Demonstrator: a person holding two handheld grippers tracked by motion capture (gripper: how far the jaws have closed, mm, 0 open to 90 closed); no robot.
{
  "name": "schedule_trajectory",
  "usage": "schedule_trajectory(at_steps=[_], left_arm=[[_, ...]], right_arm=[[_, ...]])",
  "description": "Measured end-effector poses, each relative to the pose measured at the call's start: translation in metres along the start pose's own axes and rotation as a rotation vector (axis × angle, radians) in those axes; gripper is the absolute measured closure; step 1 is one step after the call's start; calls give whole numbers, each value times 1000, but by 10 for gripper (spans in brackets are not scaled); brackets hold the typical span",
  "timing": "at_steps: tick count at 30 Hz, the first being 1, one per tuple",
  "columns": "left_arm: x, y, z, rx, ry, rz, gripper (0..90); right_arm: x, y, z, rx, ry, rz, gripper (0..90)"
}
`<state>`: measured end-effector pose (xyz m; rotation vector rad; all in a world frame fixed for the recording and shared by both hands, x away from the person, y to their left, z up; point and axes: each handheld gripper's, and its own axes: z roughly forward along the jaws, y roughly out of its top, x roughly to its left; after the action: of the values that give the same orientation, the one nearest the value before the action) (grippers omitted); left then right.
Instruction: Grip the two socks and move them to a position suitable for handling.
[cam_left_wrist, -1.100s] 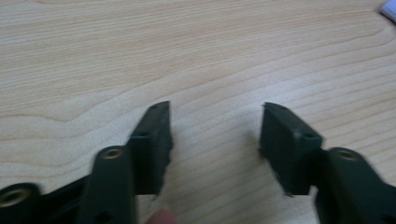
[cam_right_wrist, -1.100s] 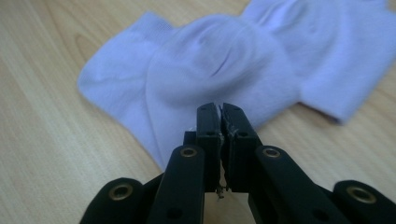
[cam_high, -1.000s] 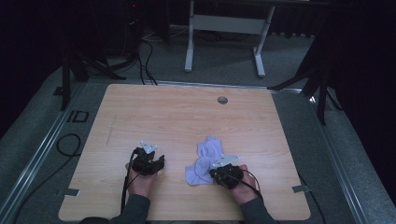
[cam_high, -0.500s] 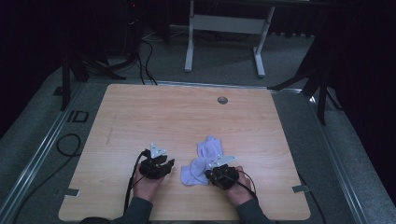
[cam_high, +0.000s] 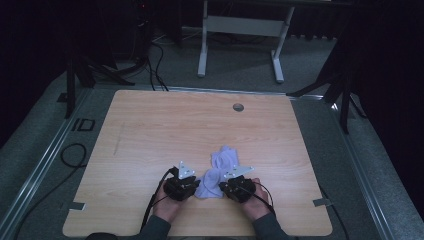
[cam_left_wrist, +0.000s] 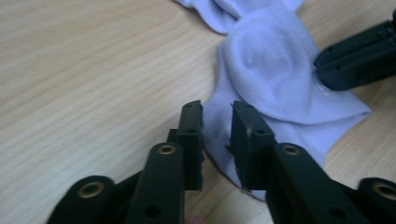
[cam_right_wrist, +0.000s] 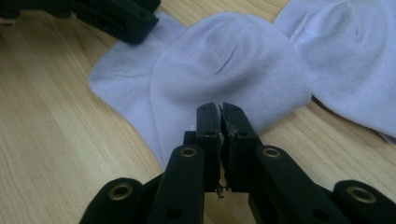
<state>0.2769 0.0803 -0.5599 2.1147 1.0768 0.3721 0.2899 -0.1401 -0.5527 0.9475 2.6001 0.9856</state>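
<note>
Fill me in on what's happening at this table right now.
A person works two handheld grippers on white socks bunched at the near edge of a wooden table. The right gripper is shut on the edge of the nearest sock. The left gripper sits at that sock's other edge, its jaws a little apart with the fabric between them, not yet clamped.

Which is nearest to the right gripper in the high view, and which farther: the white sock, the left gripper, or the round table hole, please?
1. White sock, just at its left.
2. Left gripper, beyond the sock's near end.
3. Round table hole, at the far edge.

Measured from the right gripper.
</note>
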Motion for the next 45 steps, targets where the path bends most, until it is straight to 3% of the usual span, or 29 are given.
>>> schedule_trajectory(at_steps=[5, 14, 18, 27, 34, 39, 45], left_arm=[[-1, -1, 1, 7, 6, 12, 823], [-1, -1, 1, 9, 22, 30, 843], [-2, -1, 1, 5, 27, 30, 851], [-2, -2, 2, -6, 29, 29, 851], [-2, -3, 1, -9, 28, 33, 851], [-5, -3, 2, -11, 48, 54, 851], [-7, -3, 1, -8, 62, 69, 852]], right_arm=[[0, 0, 0, 0, -2, 0, 861], [0, 0, 0, 3, -2, 3, 861], [3, 3, 0, 17, -28, -6, 861], [13, 29, -8, -19, -38, -64, 840], [13, 55, 7, -8, -12, -81, 810], [8, 68, 19, 7, 1, -51, 765], [5, 72, 29, 10, -7, -17, 639]])
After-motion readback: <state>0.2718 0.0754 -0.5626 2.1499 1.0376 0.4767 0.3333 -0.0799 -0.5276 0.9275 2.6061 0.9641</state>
